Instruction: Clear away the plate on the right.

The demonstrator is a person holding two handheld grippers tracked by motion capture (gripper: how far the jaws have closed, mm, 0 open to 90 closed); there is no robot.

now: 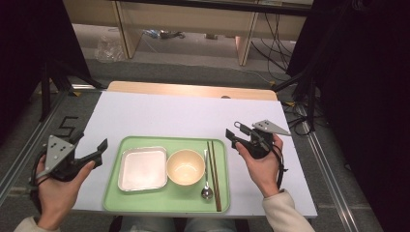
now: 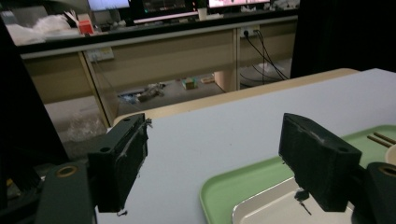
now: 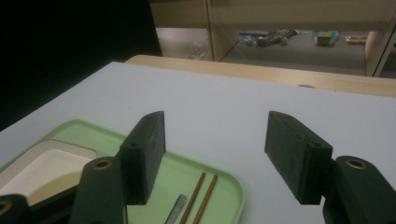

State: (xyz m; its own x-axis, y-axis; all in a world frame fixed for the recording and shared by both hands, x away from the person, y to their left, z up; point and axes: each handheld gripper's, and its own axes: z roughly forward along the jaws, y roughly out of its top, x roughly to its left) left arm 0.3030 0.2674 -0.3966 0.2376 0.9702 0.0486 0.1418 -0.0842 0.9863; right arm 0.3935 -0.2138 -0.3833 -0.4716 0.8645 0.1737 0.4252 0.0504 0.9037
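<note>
So a green tray is sat near the front edge of the white worktop, roughly in the middle. Inside it, a square metal dish is placed on the left, with a cream bowl just beside it on the right. Next to the bowl a metal spoon is laid lengthwise, bowl end toward the person, and a pair of brown chopsticks is lined up along the tray's right side, just beside the spoon.

The left hand-held gripper is held off the tray's left edge, close to it but not touching, pointed toward the tray. Its jaws are spread wide with nothing between them; in the left gripper view the tray corner and the rim of the metal dish can be seen past the right jaw. A grey three-cornered plate is mounted on top of it.

The right hand-held gripper is held just right of the tray, over bare worktop, aimed left toward it. Its jaws are also wide apart and empty; in the right gripper view the chopsticks and spoon handle are framed between them.

Beyond the worktop, wooden desks and some cables on the floor can be made out.
</note>
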